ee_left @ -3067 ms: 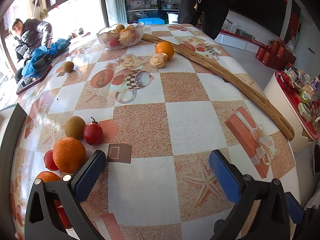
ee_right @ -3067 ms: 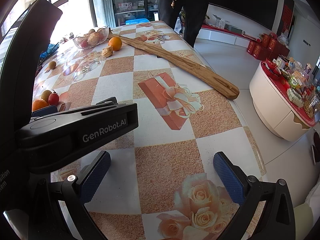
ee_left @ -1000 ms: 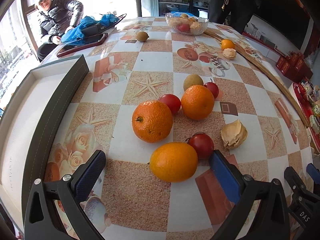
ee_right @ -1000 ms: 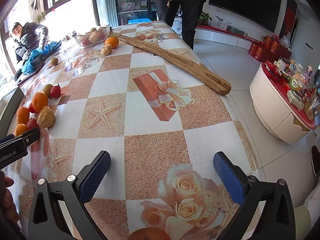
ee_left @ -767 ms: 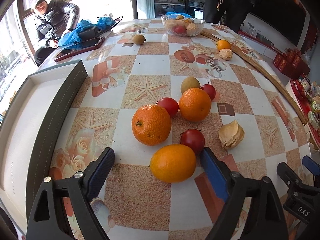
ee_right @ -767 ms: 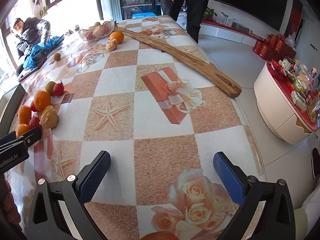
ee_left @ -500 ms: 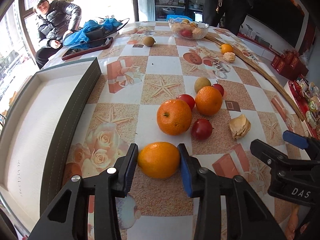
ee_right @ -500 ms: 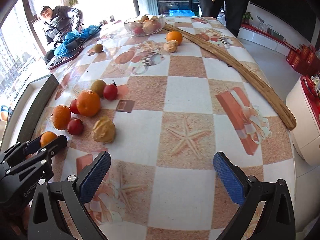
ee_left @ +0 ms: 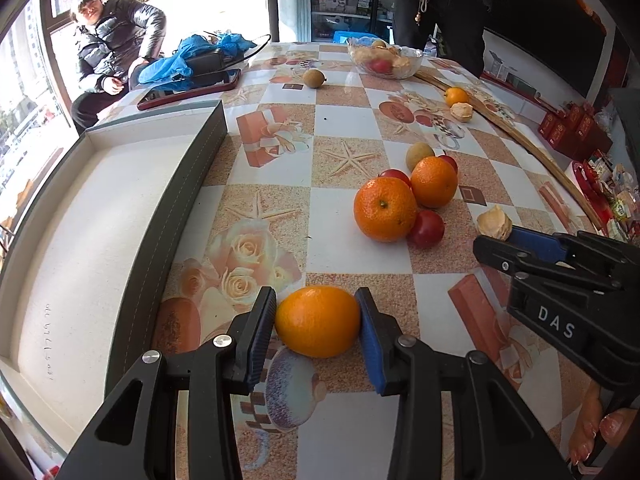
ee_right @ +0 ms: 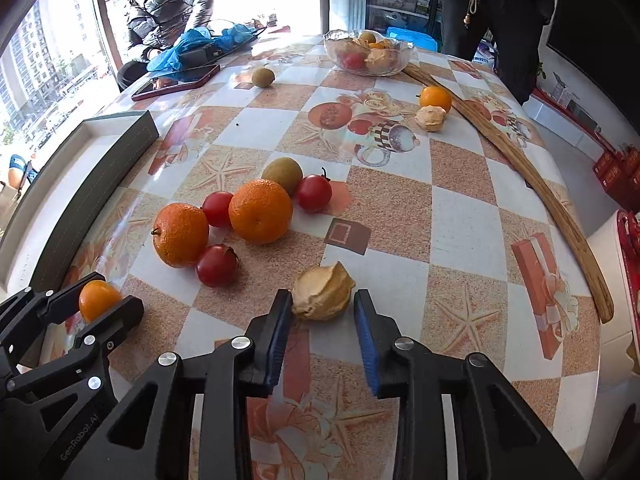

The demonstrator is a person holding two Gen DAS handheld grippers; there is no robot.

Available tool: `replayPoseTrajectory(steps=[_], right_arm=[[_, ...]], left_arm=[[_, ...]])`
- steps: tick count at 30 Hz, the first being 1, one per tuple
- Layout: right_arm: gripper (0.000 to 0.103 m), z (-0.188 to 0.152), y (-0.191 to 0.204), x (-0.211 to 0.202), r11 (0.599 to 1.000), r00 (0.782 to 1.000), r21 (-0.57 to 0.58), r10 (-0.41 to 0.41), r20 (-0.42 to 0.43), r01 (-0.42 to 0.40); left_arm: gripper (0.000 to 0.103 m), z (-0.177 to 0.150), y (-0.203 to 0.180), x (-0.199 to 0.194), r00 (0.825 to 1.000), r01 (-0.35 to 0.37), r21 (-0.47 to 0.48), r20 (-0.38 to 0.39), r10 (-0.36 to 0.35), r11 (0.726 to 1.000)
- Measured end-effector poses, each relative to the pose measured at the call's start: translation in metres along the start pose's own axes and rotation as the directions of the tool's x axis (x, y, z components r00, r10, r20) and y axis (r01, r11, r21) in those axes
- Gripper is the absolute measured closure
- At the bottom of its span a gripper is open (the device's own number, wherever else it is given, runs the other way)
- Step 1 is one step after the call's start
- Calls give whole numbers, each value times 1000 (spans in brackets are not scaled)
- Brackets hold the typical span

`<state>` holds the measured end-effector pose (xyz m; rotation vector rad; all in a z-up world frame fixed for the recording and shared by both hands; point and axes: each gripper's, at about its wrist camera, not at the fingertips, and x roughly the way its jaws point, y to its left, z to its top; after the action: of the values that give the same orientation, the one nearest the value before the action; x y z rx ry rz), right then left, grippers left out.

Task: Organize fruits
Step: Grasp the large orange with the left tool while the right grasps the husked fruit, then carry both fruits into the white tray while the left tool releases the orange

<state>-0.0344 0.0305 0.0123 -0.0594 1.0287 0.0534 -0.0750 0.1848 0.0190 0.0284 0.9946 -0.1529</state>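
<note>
My left gripper (ee_left: 316, 330) is shut on an orange (ee_left: 318, 321) near the table's front edge; the orange also shows in the right wrist view (ee_right: 97, 299). My right gripper (ee_right: 323, 322) has its jaws half closed around a tan papery fruit (ee_right: 323, 297); the left pad touches it, the right pad stands just apart. A cluster of two oranges (ee_right: 260, 211), red tomatoes (ee_right: 216, 265) and a green-brown fruit (ee_right: 283, 173) lies just beyond. An empty dark-walled tray (ee_left: 180, 184) stands to the left.
A glass bowl (ee_right: 368, 56) of fruit stands at the far end. An orange (ee_right: 435, 98) and a tan fruit (ee_right: 430, 118) lie beside a long wooden stick (ee_right: 532, 184). A lone green-brown fruit (ee_right: 263, 77) and a phone (ee_right: 176, 82) lie far left. Two people are beyond the table.
My left gripper has closed on the orange. My right gripper has swung left to the tan fruit and its jaws have narrowed around it.
</note>
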Motion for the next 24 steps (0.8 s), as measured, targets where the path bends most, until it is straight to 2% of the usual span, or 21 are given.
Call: replayPoseTrajectory(steps=[4,12,17,18,19,20,21,23,24], right_arm=[[69,-12,-8,-8,999,1000,28,29,-6,-29],[69,-30,-21,-21,996,999,79,50,-18,-48],[69,-31,-22,-21,995,998,75,60,-14,-59],[54,-29,-21,-20,995,998,72,67,-17,-65],[19,-27,-19,-19,995,997,65,71,-16,-70],[6,-25,-16,-18,997,998,54,63,-5,-63],[2,-23,-13,-18,999,999,38,37,19,-37],[2,-17,-5,-16,1000,999,2,4,39,-4],[6,-13,-2,-13,1000,999,-1,-1,34,1]], left_arm=[[59,-4,8,-5,999,52,-21,-6,-52,998],[59,-12,10,-13,996,91,-18,-24,-91,996],[59,-15,12,-14,997,76,-23,-17,-76,997],[59,-15,11,-14,998,69,-21,-14,-69,997],[59,-16,11,-14,998,64,-20,-12,-64,998],[59,-17,11,-14,998,60,-19,-11,-61,998],[59,-17,11,-14,998,58,-19,-11,-58,998],[59,-18,11,-14,998,55,-16,-10,-55,998],[59,-18,12,-14,999,53,-17,-10,-53,998]])
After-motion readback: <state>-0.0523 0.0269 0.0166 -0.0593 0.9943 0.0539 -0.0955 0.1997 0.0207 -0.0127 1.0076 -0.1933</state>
